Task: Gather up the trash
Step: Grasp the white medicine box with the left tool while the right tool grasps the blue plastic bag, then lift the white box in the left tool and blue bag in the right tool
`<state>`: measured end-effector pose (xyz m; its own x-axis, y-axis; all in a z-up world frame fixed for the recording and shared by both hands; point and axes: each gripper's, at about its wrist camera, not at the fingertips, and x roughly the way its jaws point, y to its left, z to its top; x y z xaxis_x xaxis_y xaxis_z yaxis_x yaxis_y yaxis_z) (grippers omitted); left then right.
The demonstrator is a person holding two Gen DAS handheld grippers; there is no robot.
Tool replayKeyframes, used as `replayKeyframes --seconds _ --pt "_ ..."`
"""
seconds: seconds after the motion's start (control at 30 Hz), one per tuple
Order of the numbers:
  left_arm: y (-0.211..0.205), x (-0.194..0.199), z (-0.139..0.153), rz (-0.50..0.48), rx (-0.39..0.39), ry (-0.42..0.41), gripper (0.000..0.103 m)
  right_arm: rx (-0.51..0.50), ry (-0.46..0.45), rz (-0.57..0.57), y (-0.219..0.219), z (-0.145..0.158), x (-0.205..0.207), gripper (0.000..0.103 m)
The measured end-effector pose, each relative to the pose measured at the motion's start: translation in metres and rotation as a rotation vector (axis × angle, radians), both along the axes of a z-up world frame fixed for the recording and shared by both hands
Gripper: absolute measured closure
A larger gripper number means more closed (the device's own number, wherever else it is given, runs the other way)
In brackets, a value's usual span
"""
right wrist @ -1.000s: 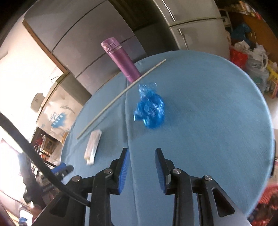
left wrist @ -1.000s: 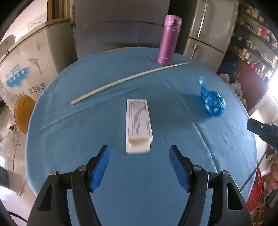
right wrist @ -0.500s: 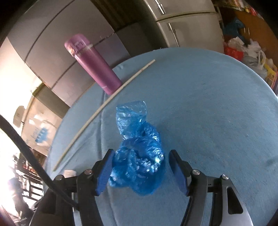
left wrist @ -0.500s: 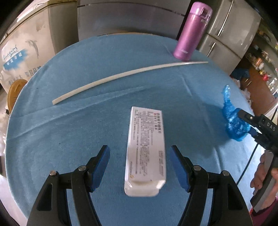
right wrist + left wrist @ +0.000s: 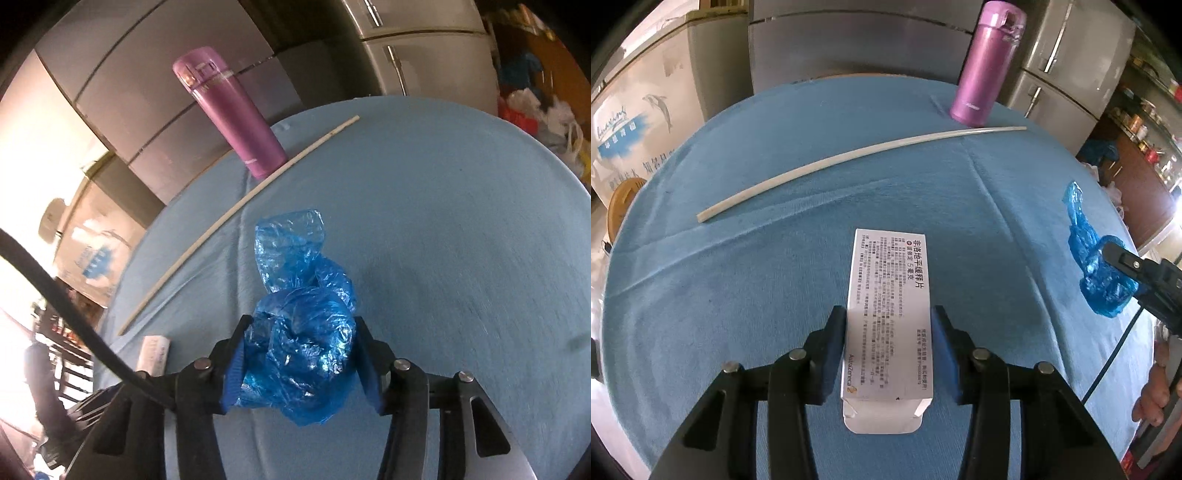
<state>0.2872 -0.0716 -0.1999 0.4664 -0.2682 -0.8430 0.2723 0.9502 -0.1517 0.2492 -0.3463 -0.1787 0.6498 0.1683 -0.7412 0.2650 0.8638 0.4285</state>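
A white medicine box [image 5: 888, 314] with printed text lies on the round table's blue cloth [image 5: 738, 295]. My left gripper [image 5: 889, 332] is shut on the box, a pad against each long side. A crumpled blue plastic bag [image 5: 299, 332] lies further right; it also shows in the left wrist view [image 5: 1097, 266]. My right gripper [image 5: 300, 339] is shut on the bag, both pads pressed into it. The box end [image 5: 154, 352] shows at the left of the right wrist view.
A purple thermos [image 5: 982, 70] stands at the table's far side, also in the right wrist view [image 5: 236, 122]. A long thin white strip [image 5: 849, 157] lies across the cloth in front of it. Grey refrigerators [image 5: 1063, 66] and a white freezer [image 5: 639, 110] stand behind the table.
Both grippers moved forward over their objects and closed: the left on the medicine box, the right on the blue bag. Half a second ago both were still open around them.
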Motion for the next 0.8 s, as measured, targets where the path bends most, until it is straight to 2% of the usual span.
replayKeyframes --seconds 0.2,0.5,0.67,0.8 --pt "0.003 -0.049 0.026 -0.030 0.019 -0.058 0.056 0.039 -0.032 0.004 0.004 0.019 -0.055 0.048" --pt "-0.009 -0.127 0.072 -0.071 0.111 -0.209 0.055 -0.016 -0.083 0.006 0.020 0.052 -0.147 0.048" --pt "-0.018 -0.162 0.098 -0.098 0.138 -0.308 0.055 -0.028 -0.123 0.001 0.026 0.067 -0.194 0.048" --pt "-0.022 -0.187 0.111 -0.119 0.138 -0.354 0.055 -0.028 -0.155 -0.002 0.029 0.077 -0.224 0.048"
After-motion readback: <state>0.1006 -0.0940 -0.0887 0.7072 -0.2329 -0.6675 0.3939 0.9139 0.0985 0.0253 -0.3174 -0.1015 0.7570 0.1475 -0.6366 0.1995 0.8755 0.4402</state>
